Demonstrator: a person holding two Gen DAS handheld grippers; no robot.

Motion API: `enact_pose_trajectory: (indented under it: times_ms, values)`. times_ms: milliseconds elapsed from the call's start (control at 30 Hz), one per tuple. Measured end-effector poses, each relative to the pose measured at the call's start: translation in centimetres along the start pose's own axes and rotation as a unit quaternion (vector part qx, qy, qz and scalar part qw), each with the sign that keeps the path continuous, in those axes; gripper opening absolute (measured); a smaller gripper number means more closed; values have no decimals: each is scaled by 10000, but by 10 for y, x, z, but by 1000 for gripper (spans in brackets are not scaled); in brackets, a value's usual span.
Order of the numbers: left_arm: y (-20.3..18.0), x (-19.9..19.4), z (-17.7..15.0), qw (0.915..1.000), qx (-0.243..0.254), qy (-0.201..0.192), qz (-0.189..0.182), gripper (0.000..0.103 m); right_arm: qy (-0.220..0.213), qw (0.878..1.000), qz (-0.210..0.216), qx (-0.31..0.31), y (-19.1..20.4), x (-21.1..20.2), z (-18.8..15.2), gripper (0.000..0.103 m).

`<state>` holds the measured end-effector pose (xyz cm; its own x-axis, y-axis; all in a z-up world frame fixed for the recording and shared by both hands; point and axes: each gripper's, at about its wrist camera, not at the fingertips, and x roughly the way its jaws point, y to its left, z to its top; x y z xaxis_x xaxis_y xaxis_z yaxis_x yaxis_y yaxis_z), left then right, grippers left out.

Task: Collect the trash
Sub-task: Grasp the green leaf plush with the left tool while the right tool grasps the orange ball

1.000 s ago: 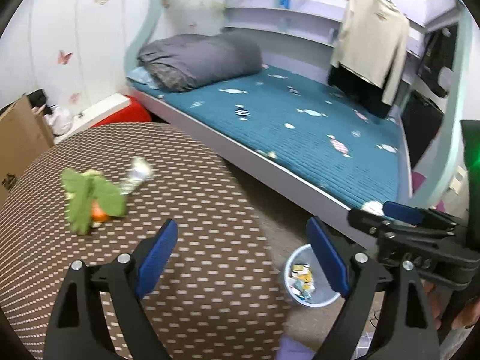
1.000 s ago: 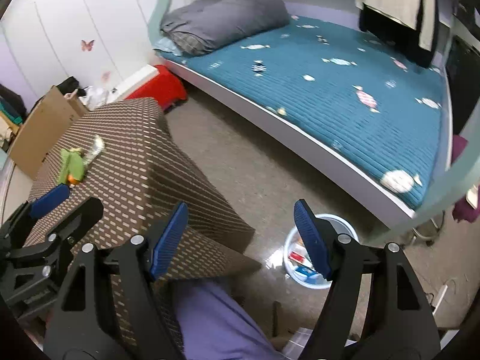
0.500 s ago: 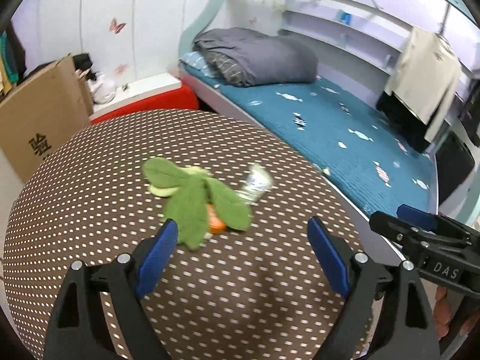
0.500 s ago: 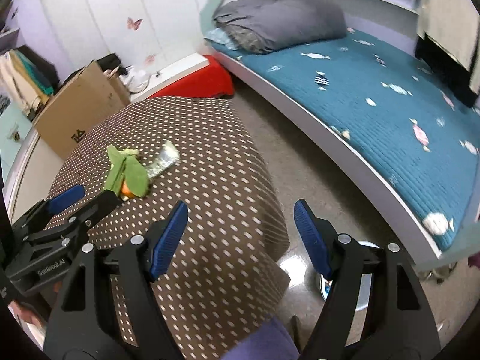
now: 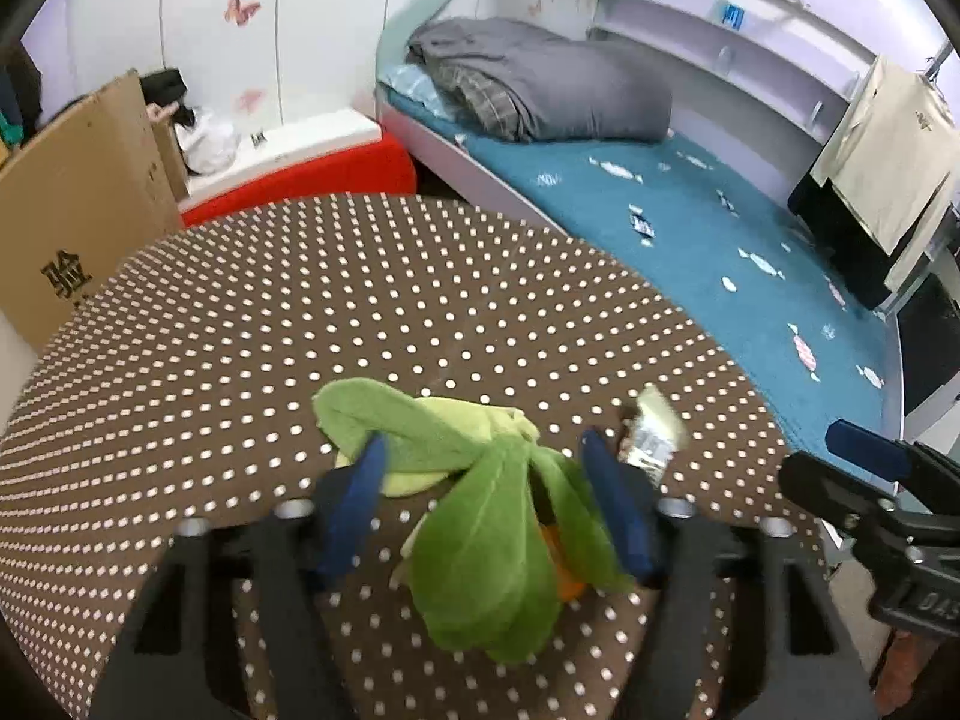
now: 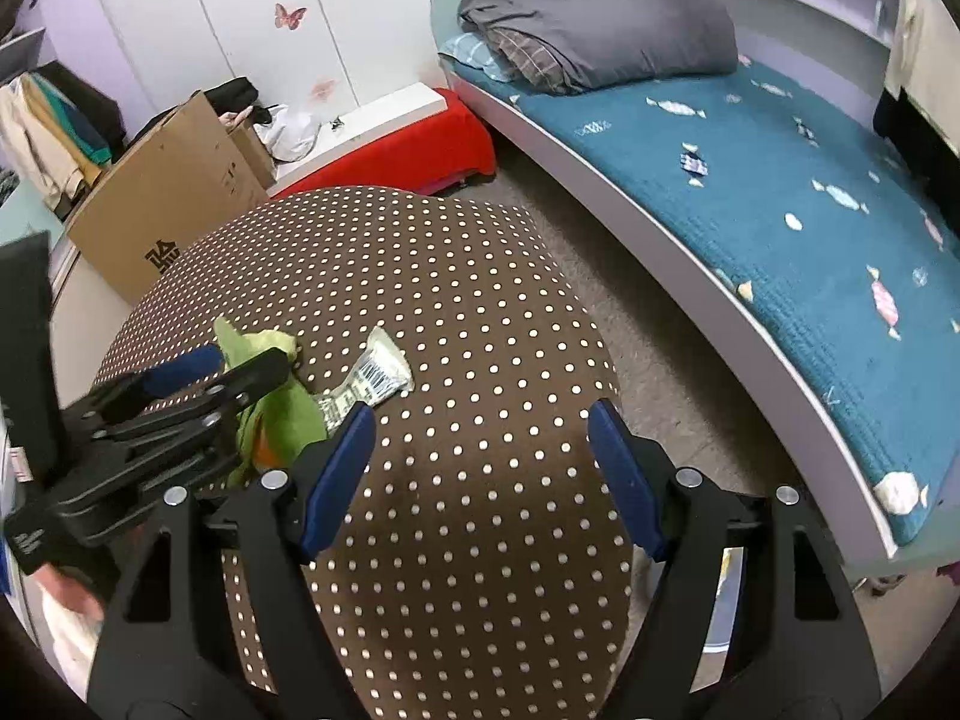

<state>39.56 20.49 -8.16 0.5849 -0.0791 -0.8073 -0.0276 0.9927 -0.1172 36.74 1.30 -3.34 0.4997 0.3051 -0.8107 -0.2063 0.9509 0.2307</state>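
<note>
Now the left gripper (image 5: 483, 501) is closing around the green leafy scrap (image 5: 474, 516) on the dotted tabletop (image 5: 360, 312), pads not yet pressing. Right gripper (image 6: 480, 468) hangs apart, empty. Next: pinch firmly, then lift.

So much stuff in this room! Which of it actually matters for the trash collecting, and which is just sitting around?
Part of the job:
- green leafy plush toy, between the left gripper fingers, whose jaws are closing
- silver wrapper beside it
- right gripper, open over the dotted table

Just lying about:
- cardboard box
- grey duvet
- blue bed
- red box
</note>
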Motion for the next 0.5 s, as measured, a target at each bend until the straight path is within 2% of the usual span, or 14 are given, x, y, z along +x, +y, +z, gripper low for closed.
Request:
enact_pose_trajectory:
  times_ms: [33, 67, 100, 167, 267, 400, 433, 467, 500]
  values:
    - [2, 4, 0, 10000, -17, 32, 56, 37, 30, 10000, 0, 1, 1, 2, 1, 72]
    - [5, 3, -2, 9999, -12, -45, 90, 32, 47, 10000, 1, -19, 1, 3, 1, 72]
    - [8, -2, -2, 9999, -12, -101, -12, 19, 53, 10000, -5, -57, 3, 4, 1, 72]
    - [15, -14, -2, 9996, -140, -216, -152, 16, 54, 9999, 3, -85, 7, 4, 1, 72]
    - [32, -44, 0, 9972, -374, -632, -168, 15, 6, 9997, 99, -213, 17, 1, 1, 72]
    - [50, -84, -11, 9921, -576, -1079, -271, 15, -74, 9966, 382, -733, 45, -2, -5, 72]
    - [56, -93, -17, 9911, -612, -1163, -190, 15, -52, 9947, 514, -885, 54, 0, -7, 69]
    - [56, -98, -22, 9909, -621, -1184, -141, 15, 12, 9929, 640, -1002, 62, 3, -10, 58]
    - [58, -102, -28, 9907, -626, -1200, -91, 15, 83, 9917, 726, -1056, 67, 5, -13, 52]
